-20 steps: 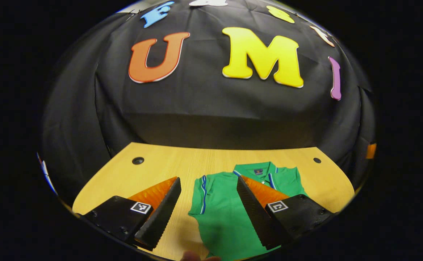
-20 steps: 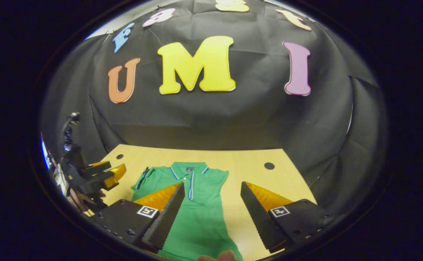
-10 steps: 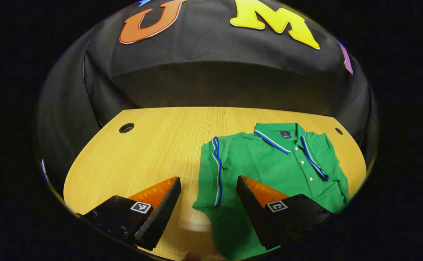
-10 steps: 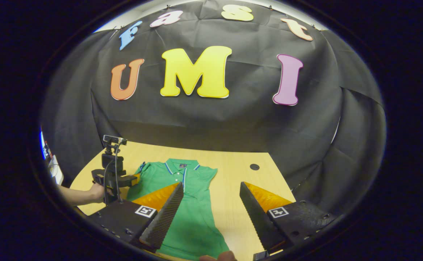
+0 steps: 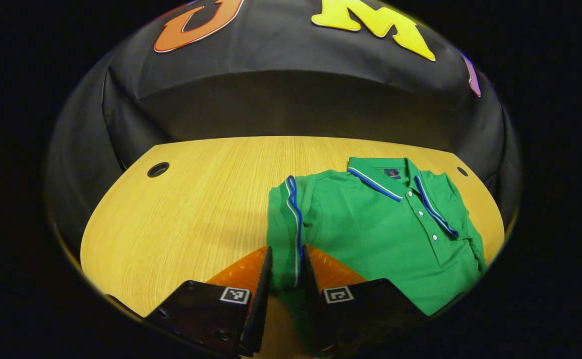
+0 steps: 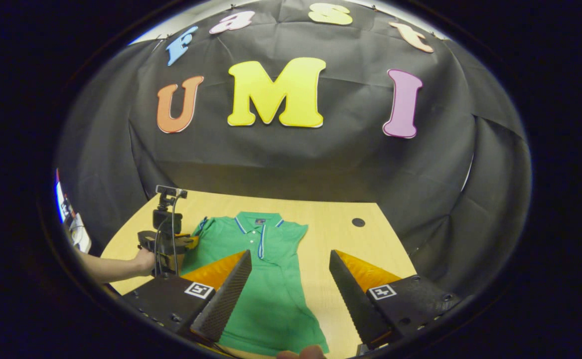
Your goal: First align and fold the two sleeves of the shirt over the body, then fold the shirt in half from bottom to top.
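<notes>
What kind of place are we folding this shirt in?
Likely a staged recording booth, not a home: black cloth wall behind a light wooden table with round cable holes, bare but for the green polo shirt, whose sleeve the left gripper pinches.

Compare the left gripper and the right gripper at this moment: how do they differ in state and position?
The left gripper is shut on the green shirt's striped sleeve; the right gripper is wide open and holds nothing. The left gripper is down at the cloth on the wooden table; the right gripper hangs over the shirt's lower part. Both point toward the shirt.
</notes>
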Action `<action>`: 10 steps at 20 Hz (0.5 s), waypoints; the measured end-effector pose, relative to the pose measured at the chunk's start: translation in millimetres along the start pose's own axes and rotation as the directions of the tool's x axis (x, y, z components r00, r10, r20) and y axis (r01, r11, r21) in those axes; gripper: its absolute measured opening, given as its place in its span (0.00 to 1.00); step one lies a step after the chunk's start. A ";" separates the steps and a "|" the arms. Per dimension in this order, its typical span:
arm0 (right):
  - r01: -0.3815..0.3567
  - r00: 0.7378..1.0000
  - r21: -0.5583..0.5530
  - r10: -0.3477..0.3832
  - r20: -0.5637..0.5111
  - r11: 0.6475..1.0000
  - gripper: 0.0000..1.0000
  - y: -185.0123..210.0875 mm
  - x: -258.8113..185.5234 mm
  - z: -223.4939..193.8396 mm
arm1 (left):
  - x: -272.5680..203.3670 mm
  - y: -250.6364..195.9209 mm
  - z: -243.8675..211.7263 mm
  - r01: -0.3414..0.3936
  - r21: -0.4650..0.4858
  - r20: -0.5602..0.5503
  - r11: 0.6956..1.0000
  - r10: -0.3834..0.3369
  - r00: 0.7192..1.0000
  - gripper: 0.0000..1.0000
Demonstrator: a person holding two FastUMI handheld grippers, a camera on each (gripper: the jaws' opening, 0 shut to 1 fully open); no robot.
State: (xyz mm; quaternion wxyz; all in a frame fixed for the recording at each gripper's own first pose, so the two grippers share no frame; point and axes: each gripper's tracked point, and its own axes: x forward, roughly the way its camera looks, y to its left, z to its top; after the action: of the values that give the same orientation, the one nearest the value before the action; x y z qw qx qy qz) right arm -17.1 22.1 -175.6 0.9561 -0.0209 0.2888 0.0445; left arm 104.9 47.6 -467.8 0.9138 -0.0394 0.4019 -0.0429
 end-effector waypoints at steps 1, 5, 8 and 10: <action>-0.003 1.000 0.004 0.003 -0.001 1.000 0.96 0.5 0.9 -0.6 | 0.6 1.0 -0.2 0.005 -0.002 0.001 1.000 -0.005 1.000 0.38; -0.009 1.000 0.017 0.009 -0.010 1.000 0.97 2.3 1.8 -3.0 | -1.9 -2.2 1.8 0.047 -0.038 0.005 0.998 -0.047 0.999 0.23; -0.012 1.000 0.025 0.012 -0.014 1.000 0.97 5.0 2.2 -3.4 | -3.9 -6.5 4.9 0.094 -0.061 0.016 0.994 -0.093 0.996 0.12; -0.012 1.000 0.022 0.013 -0.009 1.000 0.97 6.8 1.1 -3.1 | -6.3 -9.8 7.5 0.119 -0.094 0.018 0.988 -0.118 0.993 0.08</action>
State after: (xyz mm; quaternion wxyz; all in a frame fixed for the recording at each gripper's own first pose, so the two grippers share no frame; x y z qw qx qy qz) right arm -18.5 28.8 -178.8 0.9546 -0.0088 0.2940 0.0471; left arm 105.7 38.8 -457.1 0.9093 -0.1067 0.3947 -0.0780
